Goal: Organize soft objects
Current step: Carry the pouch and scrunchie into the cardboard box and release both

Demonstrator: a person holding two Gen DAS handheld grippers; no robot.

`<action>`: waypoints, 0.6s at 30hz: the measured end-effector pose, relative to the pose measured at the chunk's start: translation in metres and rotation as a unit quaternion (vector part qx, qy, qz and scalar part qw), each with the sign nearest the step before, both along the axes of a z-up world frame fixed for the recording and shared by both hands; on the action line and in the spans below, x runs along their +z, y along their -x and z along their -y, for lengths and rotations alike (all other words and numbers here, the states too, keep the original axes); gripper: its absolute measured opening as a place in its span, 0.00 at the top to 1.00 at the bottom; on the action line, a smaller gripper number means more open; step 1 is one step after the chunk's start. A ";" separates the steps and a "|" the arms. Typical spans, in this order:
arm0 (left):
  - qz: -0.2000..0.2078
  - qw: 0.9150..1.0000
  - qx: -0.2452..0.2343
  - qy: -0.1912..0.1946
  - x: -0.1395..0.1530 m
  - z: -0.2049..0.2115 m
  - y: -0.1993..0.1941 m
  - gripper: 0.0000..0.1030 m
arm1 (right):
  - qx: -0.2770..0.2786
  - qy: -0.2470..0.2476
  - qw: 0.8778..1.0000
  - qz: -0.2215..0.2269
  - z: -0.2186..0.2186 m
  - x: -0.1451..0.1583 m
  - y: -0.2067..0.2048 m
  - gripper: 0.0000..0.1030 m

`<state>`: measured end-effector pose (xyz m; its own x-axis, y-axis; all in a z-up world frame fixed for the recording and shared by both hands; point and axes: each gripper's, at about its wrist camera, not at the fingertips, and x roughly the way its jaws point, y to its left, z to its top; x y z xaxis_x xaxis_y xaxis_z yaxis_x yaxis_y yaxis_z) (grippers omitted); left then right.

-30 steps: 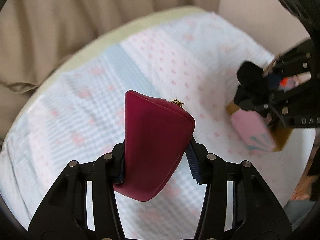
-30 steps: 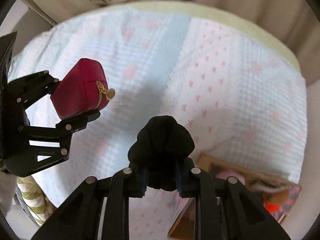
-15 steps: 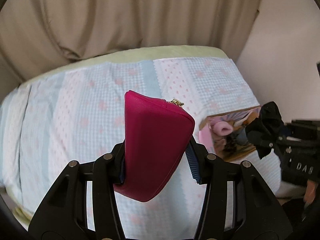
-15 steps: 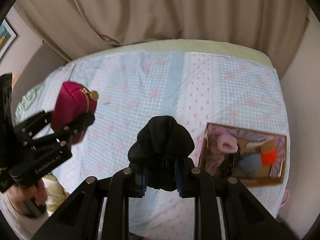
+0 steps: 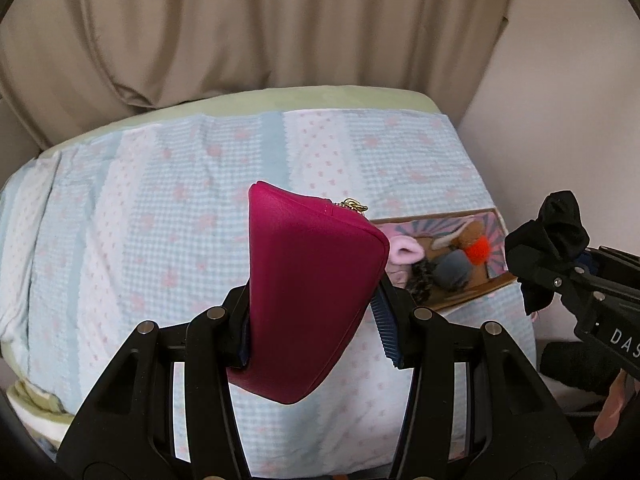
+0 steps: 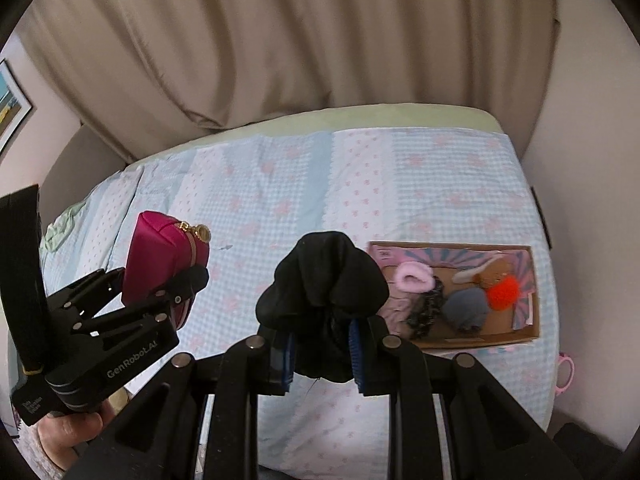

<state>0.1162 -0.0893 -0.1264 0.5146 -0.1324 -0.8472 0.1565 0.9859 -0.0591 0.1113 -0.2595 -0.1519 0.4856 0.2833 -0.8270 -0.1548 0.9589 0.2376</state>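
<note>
Left claw [image 5: 312, 312] is clamped on a magenta zip pouch [image 5: 308, 296], holding it up over the near part of the bed [image 5: 160, 216], gold zipper pull at the pouch's top. Right claw [image 6: 322, 344] pinches a bunched black cloth [image 6: 324, 280], lifted above the blue-and-pink checked quilt. Over on the right side of the bed sits a shallow cardboard box [image 6: 524, 332], resting on the quilt. Inside it: a pink fuzzy item [image 6: 414, 276] at the left, a dark speckled piece [image 6: 426, 312] beside it, a grey soft item [image 6: 466, 308] in the middle, and an orange pom-pom [image 6: 504, 292] touching a brown plush [image 6: 494, 274]. Beige curtains [image 6: 300, 48] hang behind the bed's far edge.
</note>
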 end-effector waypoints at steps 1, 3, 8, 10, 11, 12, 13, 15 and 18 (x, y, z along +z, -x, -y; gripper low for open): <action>-0.001 1.000 -0.004 0.000 -0.001 0.008 -0.001 0.56 | -0.004 0.000 1.000 0.000 0.007 0.000 0.000 0.80; -0.004 1.000 -0.012 0.002 -0.005 0.029 -0.004 0.56 | -0.015 0.001 1.000 -0.001 0.027 0.000 -0.002 0.80; -0.023 0.999 -0.032 0.012 -0.019 0.076 -0.013 0.56 | -0.040 0.005 0.999 -0.011 0.075 -0.007 -0.009 0.80; -0.033 0.998 -0.040 0.018 -0.028 0.095 -0.019 0.56 | -0.050 0.007 0.999 -0.018 0.093 -0.012 -0.014 0.80; -0.040 0.998 -0.044 0.020 -0.035 0.105 -0.023 0.56 | -0.054 0.008 0.998 -0.021 0.100 -0.015 -0.016 0.80; -0.046 0.998 -0.046 0.023 -0.040 0.113 -0.026 0.56 | -0.059 0.010 0.998 -0.026 0.110 -0.019 -0.019 0.80; -0.052 0.997 -0.048 0.025 -0.046 0.121 -0.030 0.56 | -0.062 0.011 0.998 -0.031 0.118 -0.024 -0.022 0.80; -0.067 0.996 -0.050 0.031 -0.059 0.136 -0.037 0.56 | -0.069 0.013 0.997 -0.041 0.134 -0.035 -0.028 0.80; -0.102 0.992 -0.056 0.044 -0.087 0.158 -0.052 0.56 | -0.079 0.014 0.995 -0.064 0.159 -0.057 -0.041 0.80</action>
<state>0.1684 -0.2477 -0.2130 0.3125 -0.2562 -0.9147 0.2405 0.9529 -0.1848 0.1519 -0.4184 -0.2087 0.4118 0.1875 -0.8918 0.0274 0.9756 0.2178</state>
